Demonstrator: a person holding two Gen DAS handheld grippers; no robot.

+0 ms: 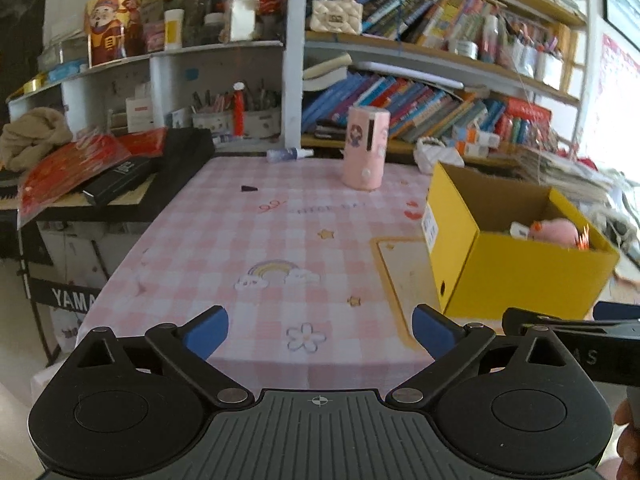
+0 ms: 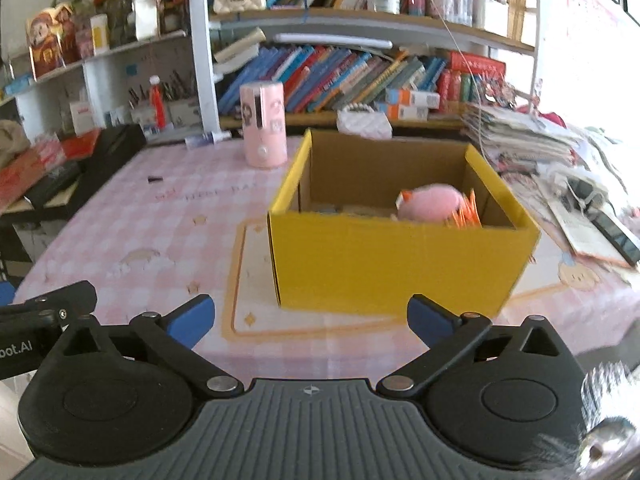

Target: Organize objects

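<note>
Right wrist view: the right gripper has its jaws wide apart and empty, aimed squarely at the near wall of the yellow box, which sits just ahead on the pink checked tablecloth. A pink plush toy and orange packets already lie inside, toward the box's right rear. The pink canister stands upright beyond the box, ahead and left, well apart from both tools. In the left wrist view the left gripper, also spread and empty, faces bare cloth; the canister lies almost straight ahead, slightly right. Judgement: the left is better aligned for it.
</note>
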